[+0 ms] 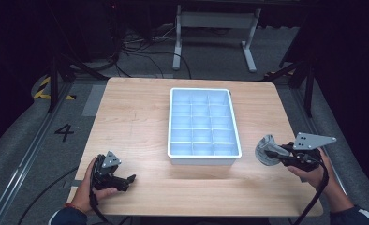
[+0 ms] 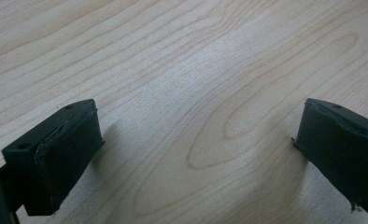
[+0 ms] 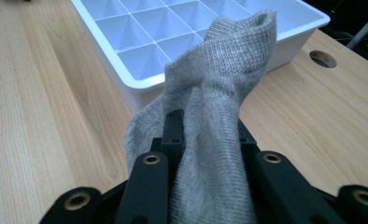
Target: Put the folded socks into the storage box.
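A single grey knitted sock (image 3: 215,107) is pinched between the jaws of the right gripper (image 1: 285,157), which are closed on its middle; in the right gripper view the fabric bunches up over the jaws and flops toward 12 o'clock, its upper end in front of the near wall of the tray. In the high view the sock (image 1: 267,151) hangs at the gripper's tip, at about 9 o'clock from the right hand (image 1: 313,171), just beside the tray's near right corner and above the wooden table (image 1: 136,117).

The left gripper (image 1: 126,180) sits low over the table's near left corner, at roughly 8 o'clock from the tray, held in the left hand (image 1: 89,192). Its jaws stand wide apart in the left gripper view, with bare wood grain between them.

There is one white divided tray (image 1: 234,122) at the table's centre, its cells laid out three across and five deep, fifteen in all. Two grippers, two hands, one sock.

On the grey floor (image 1: 23,140) at 9 o'clock from the table a black numeral "4" (image 1: 64,132) is painted.
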The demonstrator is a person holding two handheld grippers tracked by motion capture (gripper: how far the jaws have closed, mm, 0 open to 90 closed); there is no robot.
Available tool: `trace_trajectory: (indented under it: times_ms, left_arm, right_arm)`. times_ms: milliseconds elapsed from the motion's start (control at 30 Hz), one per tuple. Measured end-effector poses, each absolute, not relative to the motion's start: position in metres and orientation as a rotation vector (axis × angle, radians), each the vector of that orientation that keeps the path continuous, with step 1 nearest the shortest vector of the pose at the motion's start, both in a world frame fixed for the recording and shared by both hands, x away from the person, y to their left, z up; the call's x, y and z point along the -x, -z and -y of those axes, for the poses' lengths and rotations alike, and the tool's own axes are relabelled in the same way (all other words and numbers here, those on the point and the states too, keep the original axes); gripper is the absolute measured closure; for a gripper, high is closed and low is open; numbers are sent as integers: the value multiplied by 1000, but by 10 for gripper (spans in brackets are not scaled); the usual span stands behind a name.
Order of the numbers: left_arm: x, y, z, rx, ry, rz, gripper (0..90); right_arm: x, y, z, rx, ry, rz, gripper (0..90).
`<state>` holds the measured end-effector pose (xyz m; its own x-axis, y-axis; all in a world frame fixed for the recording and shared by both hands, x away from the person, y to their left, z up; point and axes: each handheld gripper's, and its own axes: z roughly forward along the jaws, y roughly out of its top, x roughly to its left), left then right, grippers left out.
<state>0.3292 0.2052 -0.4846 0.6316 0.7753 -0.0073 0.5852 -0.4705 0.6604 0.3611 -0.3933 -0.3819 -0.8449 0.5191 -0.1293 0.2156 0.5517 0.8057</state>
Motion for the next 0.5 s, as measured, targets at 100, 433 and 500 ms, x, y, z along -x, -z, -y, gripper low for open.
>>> trace_trajectory:
  times_ms: [100, 433, 500]
  left_arm:
    - [-329, 485, -205, -2220, -390, -1058, 5]
    - [-329, 485, -205, -2219, -390, -1059, 5]
    - [-329, 485, -205, -2220, -390, -1058, 5]
  right_arm:
    - [-363, 378, 392, -599, -1196, -2431, 743]
    - [-371, 370, 389, -595, -1180, -2429, 743]
    - [-373, 369, 388, -591, -1186, -2426, 743]
